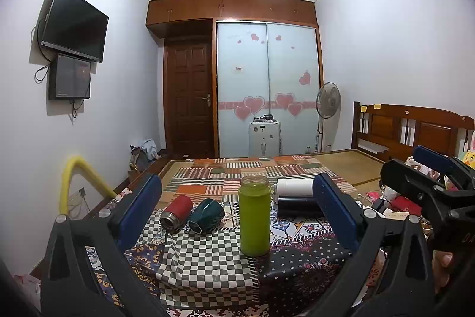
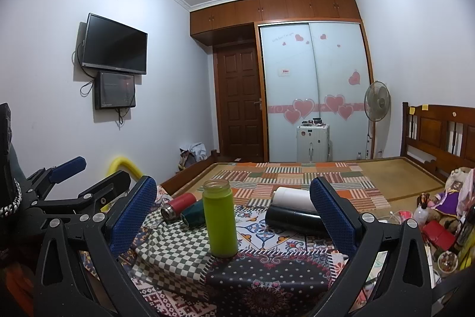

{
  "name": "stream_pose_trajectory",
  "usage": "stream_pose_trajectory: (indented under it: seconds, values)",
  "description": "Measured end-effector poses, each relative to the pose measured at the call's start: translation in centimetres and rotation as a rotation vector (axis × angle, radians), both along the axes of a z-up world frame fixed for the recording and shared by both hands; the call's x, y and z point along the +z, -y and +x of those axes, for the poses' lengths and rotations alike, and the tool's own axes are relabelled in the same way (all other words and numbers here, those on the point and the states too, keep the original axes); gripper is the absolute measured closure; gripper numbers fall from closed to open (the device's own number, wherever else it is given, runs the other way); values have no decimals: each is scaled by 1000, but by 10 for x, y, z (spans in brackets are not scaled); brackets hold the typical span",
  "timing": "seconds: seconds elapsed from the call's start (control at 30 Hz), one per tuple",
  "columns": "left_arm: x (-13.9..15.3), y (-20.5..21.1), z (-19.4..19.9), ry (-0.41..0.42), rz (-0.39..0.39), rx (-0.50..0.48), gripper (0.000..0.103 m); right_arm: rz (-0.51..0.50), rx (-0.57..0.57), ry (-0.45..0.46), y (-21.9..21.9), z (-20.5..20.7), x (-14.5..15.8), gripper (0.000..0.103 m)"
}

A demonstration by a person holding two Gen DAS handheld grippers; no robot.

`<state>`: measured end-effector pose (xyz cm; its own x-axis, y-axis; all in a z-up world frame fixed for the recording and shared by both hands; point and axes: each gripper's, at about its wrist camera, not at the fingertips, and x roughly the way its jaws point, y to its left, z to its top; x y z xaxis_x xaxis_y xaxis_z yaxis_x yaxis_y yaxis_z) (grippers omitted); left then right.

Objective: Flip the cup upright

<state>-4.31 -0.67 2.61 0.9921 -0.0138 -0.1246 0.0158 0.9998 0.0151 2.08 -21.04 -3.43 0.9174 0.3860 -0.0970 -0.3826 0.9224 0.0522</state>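
A lime green cup (image 1: 254,216) (image 2: 220,219) stands upright, mouth open, on the patterned cloth. A red cup (image 1: 177,211) (image 2: 178,205), a dark teal cup (image 1: 207,216) (image 2: 193,216), a white cup (image 1: 294,187) (image 2: 292,198) and a black cup (image 1: 299,207) (image 2: 294,220) lie on their sides behind it. My left gripper (image 1: 237,213) is open and empty, its blue pads either side of the green cup but short of it. My right gripper (image 2: 233,213) is open and empty in the same way. Each gripper shows at the edge of the other's view.
The cups lie on a bed covered with patchwork cloths (image 1: 207,272). Clutter of small items (image 2: 439,230) sits at the right. A wooden headboard (image 1: 415,132), a fan (image 1: 328,101), a white suitcase (image 1: 264,138) and a yellow padded rail (image 1: 80,177) stand around the bed.
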Motion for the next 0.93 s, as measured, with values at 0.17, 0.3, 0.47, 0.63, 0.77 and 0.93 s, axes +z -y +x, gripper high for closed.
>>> stream_pose_trajectory:
  seconds: [0.17,0.3,0.47,0.63,0.77,0.93]
  values:
    - [0,0,-1,0,-2,-5,0,-1,0,0,1,0,0,0]
    - [0,0,0,-2,-3,-11,0,-2,-3,3,2,-1,1,0]
    - [-1,1,-1,-3,-2,-20,0,-2,-3,2,2,-1,1,0]
    - [-2,1,-1,-4,-1,-26,0,-5,-5,0,2,-1,1,0]
    - [-2,2,-1,-5,0,-30,0,-2,-2,-2,2,-1,1,0]
    - [-2,2,0,-11,-5,-34,0,-2,-2,-3,3,-1,2,0]
